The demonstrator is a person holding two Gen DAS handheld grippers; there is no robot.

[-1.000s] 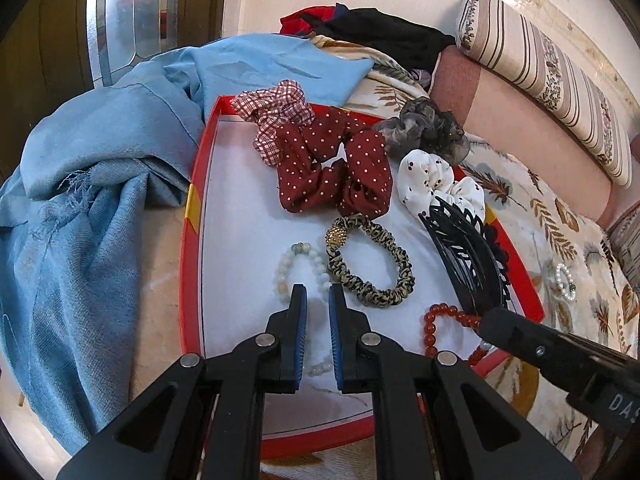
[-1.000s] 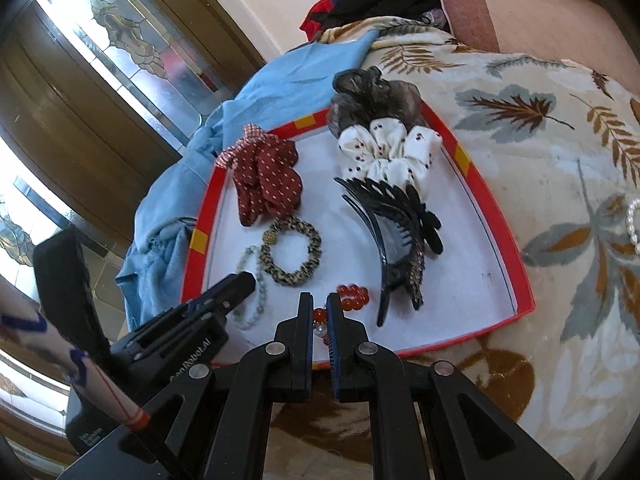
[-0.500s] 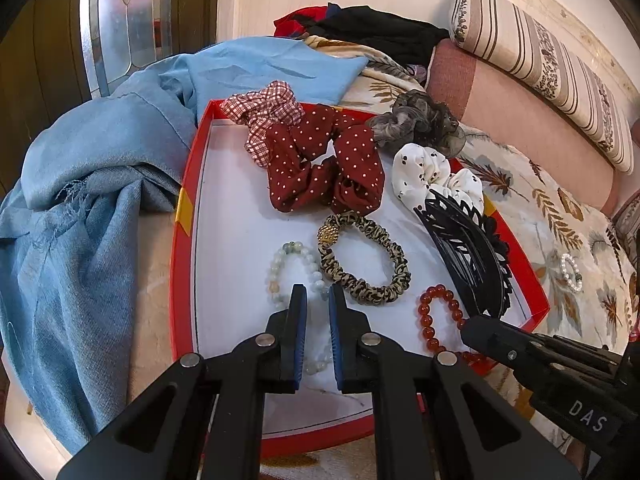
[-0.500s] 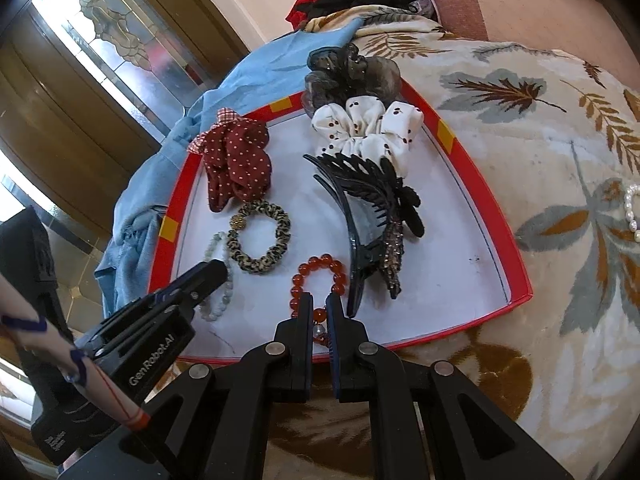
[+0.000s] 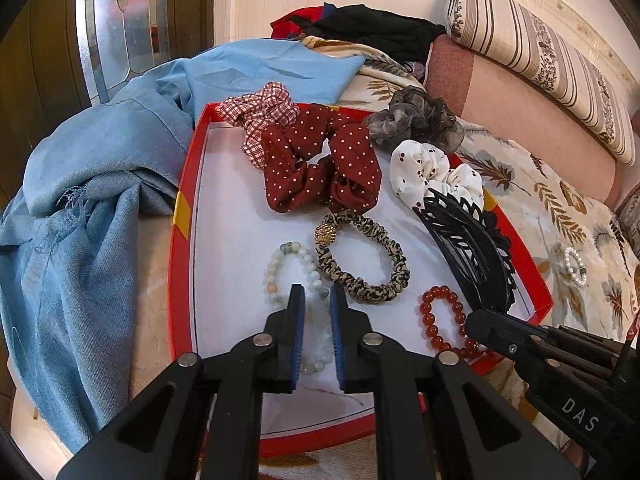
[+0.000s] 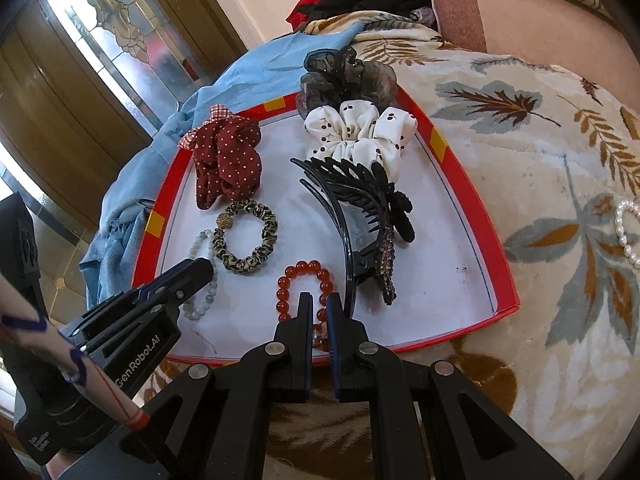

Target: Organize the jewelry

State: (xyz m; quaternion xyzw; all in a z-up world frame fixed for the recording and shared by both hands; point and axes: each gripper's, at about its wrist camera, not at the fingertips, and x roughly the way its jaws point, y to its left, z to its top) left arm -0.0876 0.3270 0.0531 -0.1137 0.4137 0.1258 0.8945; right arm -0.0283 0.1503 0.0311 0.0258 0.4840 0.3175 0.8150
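A: Start at the left. What is under the left gripper?

B: Its jaws are just opening, and the pale bead bracelet lies flat on the tray floor right at their tips, one side of the loop running between them; the pads do not seem to press it. I judge it light, hard and slippery, with an elastic cord that rolls, so pinch across one strand, not a single bead.

A: And to the right?

B: The right gripper has its jaws pressed nearly together, with the red bead bracelet at their tips. Whether it pinches a bead I cannot tell. It should handle the same way.

A: What does the red tray hold?

B: Beyond the left gripper, the dotted maroon scrunchie and leopard hair tie; beyond the right, the white scrunchie and stiff black hair clip. A pearl bracelet lies outside, far right on the blanket.
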